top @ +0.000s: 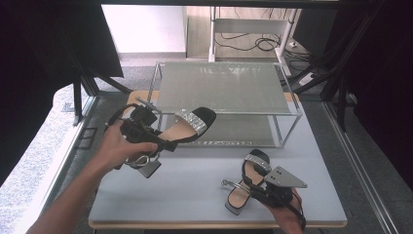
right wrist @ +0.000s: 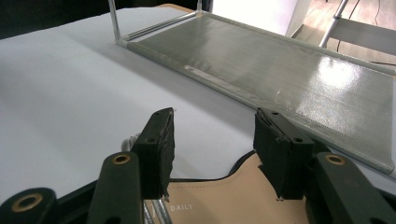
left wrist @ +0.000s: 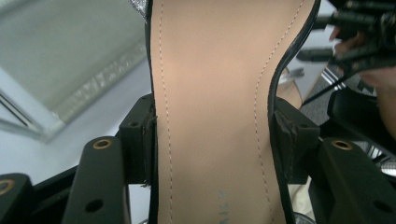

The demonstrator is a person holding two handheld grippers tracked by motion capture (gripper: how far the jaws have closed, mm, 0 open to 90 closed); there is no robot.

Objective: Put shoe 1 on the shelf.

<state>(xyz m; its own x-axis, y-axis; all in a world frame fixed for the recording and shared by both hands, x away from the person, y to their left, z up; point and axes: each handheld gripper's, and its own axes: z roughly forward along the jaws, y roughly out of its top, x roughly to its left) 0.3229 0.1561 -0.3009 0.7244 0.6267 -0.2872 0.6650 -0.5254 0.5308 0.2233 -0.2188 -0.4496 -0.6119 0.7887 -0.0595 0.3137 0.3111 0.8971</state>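
My left gripper (top: 164, 142) holds a black sandal (top: 192, 124) with a tan insole and a glitter toe strap in the air, toe toward the rack. In the left gripper view both jaws of the left gripper (left wrist: 215, 135) press on the narrow waist of this sandal's insole (left wrist: 210, 65). The second sandal (top: 251, 173) lies on the table at the front right. My right gripper (top: 258, 189) hovers over its heel end, jaws apart. In the right gripper view the right gripper (right wrist: 212, 149) is open, with the second sandal's insole (right wrist: 233, 200), printed DAILY, just below the jaws.
A two-tier shoe rack (top: 219, 87) with grey fabric shelves stands at the back of the grey table (top: 185, 190); its lower shelf (right wrist: 280, 74) lies ahead of my right gripper. Cables and a metal stand sit on the floor behind. Dark curtains flank both sides.
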